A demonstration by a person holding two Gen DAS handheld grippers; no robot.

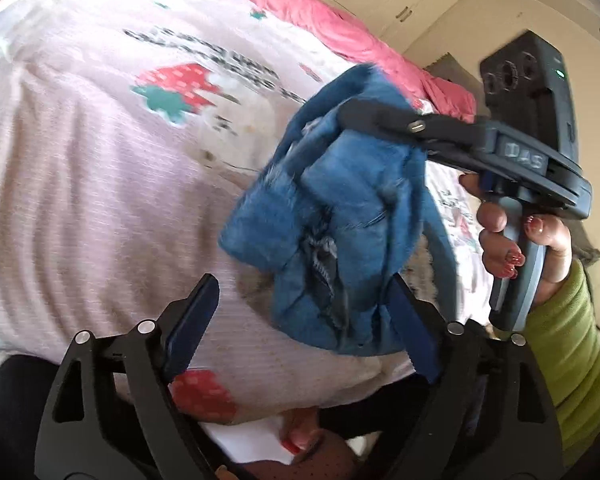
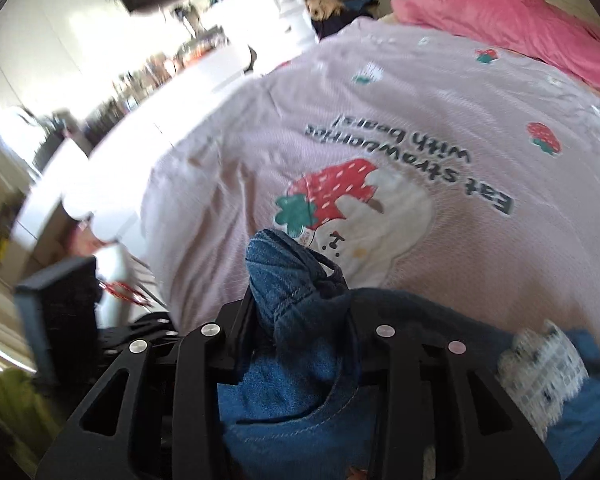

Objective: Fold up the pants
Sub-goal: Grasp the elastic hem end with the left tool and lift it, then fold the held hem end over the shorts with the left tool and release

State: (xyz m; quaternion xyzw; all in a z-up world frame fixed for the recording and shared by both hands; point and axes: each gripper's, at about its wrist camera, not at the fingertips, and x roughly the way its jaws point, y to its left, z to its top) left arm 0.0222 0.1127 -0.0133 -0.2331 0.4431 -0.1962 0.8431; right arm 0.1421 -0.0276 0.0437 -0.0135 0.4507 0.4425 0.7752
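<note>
Pants [image 1: 332, 216] bunched (no clear axis) — right gripper [image 2: 300, 300] clamps 'em.

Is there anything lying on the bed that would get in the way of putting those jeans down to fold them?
Nothing visible does. The jeans hang bunched in the right gripper above the pale pink strawberry bedspread, bare beneath them. The pink blanket lies heaped at the far edge.

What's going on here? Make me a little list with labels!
place: bed with a pink strawberry bedspread
clothing: bunched blue denim pants
right hand-held gripper: shut on the pants, lifting them off the bedspread
left hand-held gripper: open, one pad beside the pants
also there: pink blanket at the far end
folding: not yet done
</note>
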